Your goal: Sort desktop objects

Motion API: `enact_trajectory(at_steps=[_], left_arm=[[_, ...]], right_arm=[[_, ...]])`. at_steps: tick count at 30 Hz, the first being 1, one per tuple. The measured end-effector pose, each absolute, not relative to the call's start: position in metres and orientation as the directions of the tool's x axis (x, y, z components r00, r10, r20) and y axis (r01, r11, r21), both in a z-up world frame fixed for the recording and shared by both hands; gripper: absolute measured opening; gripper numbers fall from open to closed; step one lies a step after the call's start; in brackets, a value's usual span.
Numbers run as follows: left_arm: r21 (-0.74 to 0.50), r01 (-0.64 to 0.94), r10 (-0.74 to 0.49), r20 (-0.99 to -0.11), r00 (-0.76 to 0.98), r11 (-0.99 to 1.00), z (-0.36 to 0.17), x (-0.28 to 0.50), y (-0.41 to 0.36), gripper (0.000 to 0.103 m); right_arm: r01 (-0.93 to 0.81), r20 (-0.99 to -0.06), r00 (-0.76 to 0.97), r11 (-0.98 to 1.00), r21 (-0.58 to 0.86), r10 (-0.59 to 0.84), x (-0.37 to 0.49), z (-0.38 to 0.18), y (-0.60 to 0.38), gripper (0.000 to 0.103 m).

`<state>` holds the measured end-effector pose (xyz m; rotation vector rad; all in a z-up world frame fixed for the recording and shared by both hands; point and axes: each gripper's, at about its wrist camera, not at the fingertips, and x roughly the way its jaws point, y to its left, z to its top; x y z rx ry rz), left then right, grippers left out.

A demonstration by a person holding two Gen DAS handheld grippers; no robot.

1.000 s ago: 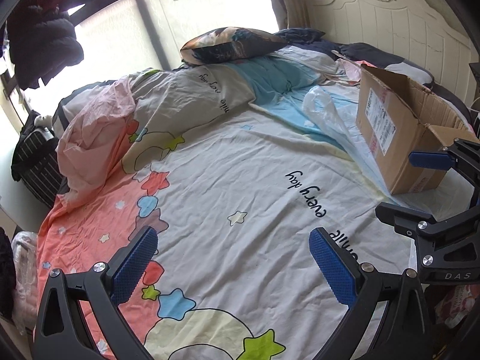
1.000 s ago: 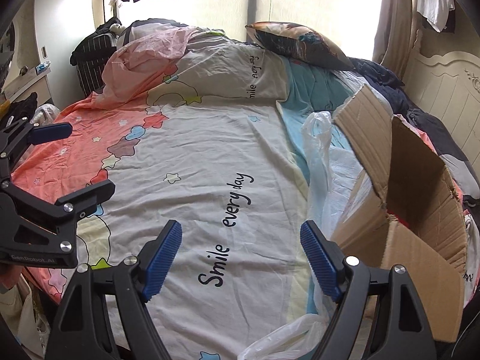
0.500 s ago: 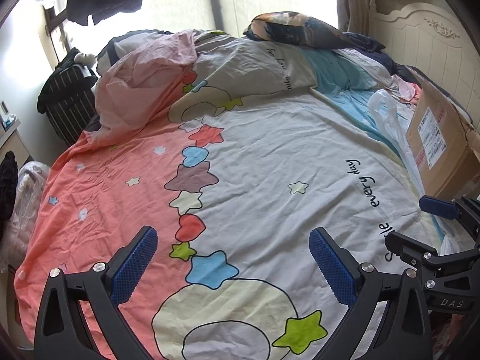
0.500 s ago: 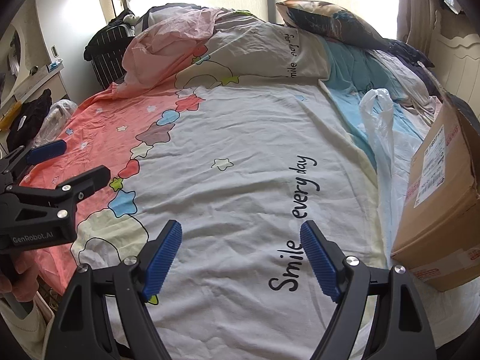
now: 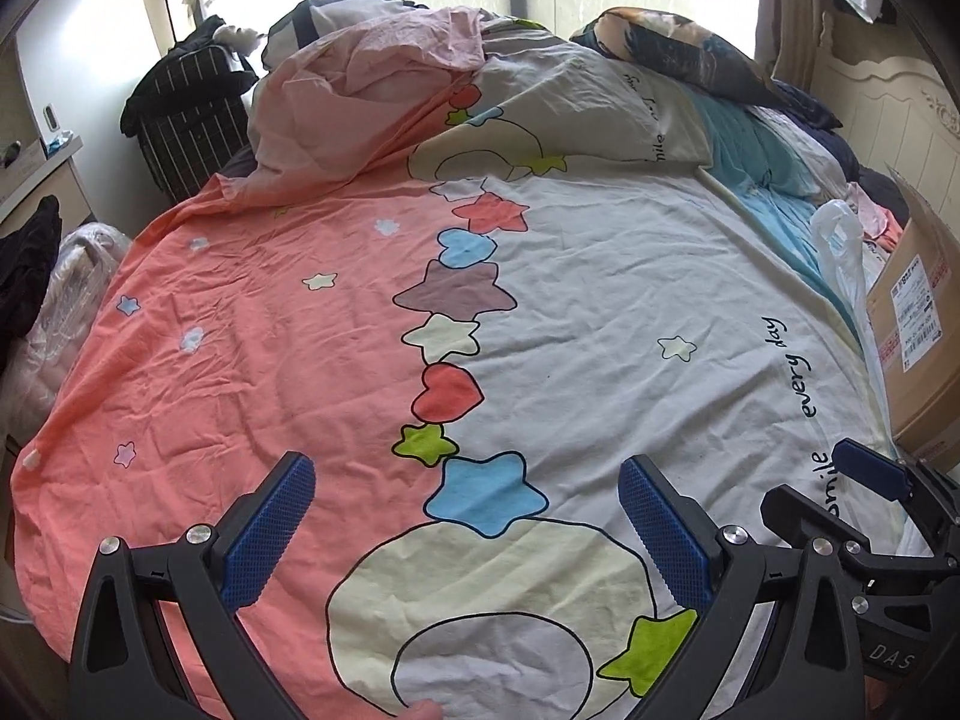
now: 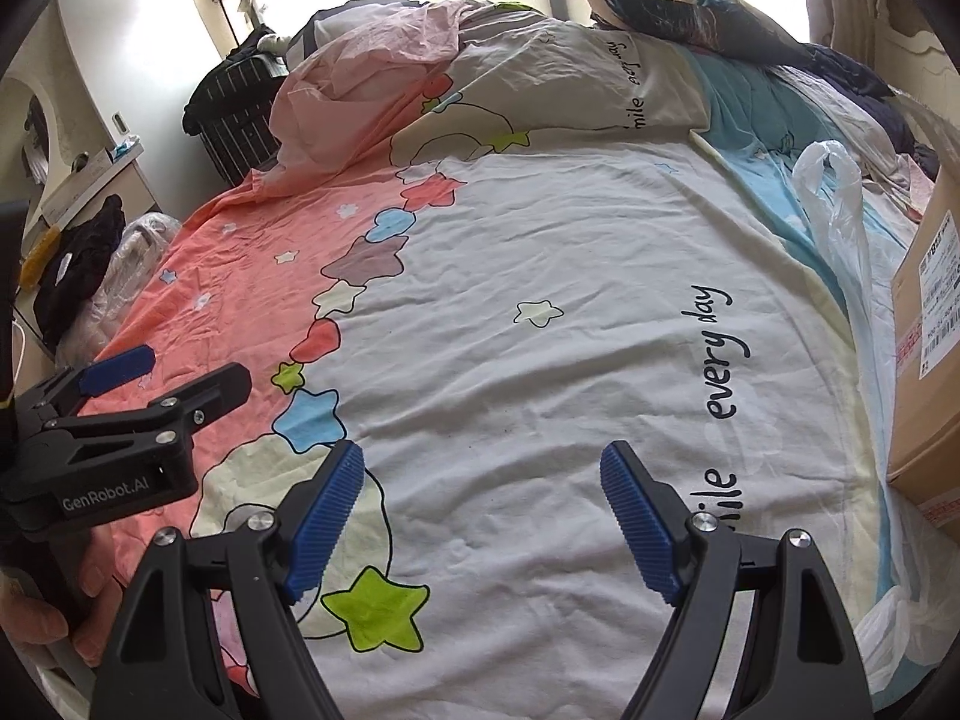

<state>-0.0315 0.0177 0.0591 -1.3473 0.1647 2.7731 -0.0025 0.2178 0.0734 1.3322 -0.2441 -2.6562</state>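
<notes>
Two grippers: both are hovering over the bed, black frames with blue ribbed pads.
Left gripper [image 5: 468,531]: jaws are standing wide apart with nothing between them, low in the left wrist view; in the right wrist view it is showing at the left edge [image 6: 159,369].
Right gripper [image 6: 483,519]: jaws are spreading wide and holding nothing, low in its own view; it is poking in at the lower right of the left wrist view [image 5: 837,483].
Hand [image 6: 42,612]: bare fingers are wrapping the left gripper's handle at the lower left of the right wrist view.
Sheet [image 5: 600,312]: wrinkled cotton, coral on the left and white on the right, printed with stars, hearts and "Smile every day", is filling the middle of both views.
Box [image 5: 918,324]: brown cardboard with a white label is sitting at the right edge, just beside the bag.
Bag [image 6: 837,222]: thin, translucent white plastic is lying crumpled along the right side, handles looping upward.
Pillow [image 5: 678,54]: glossy, dark-patterned, is lying at the upper right.
Quilt [image 5: 372,90]: pale pink, bunched in soft folds, is heaping at the upper centre.
Suitcase [image 5: 186,114]: black, ribbed, is standing at the upper left.
</notes>
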Motion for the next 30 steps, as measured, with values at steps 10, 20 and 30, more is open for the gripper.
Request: enact_trajectory(at_steps=[10,20,30], left_arm=[[0.136,-0.038,-0.082,-0.773,-0.629,-0.990,0.044,-0.024,0.012,0.103],[0.075,0.002,-0.061,-0.791,-0.609,-0.997,0.029,-0.020,-0.011,0.103],[0.071,0.027,-0.073,-0.800,-0.595,-0.997,0.020,-0.019,-0.027,0.103]], right_arm=[[0.036,-0.804,-0.560,-0.975,0.218,-0.200,-0.013,0.048,0.202,0.079],[0.051,-0.788,-0.588,-0.981,0.188,-0.182,-0.012,0.052,0.186,0.079],[0.090,-0.784,-0.599,-0.987,0.137,-0.163,-0.011,0.053,0.166,0.079]])
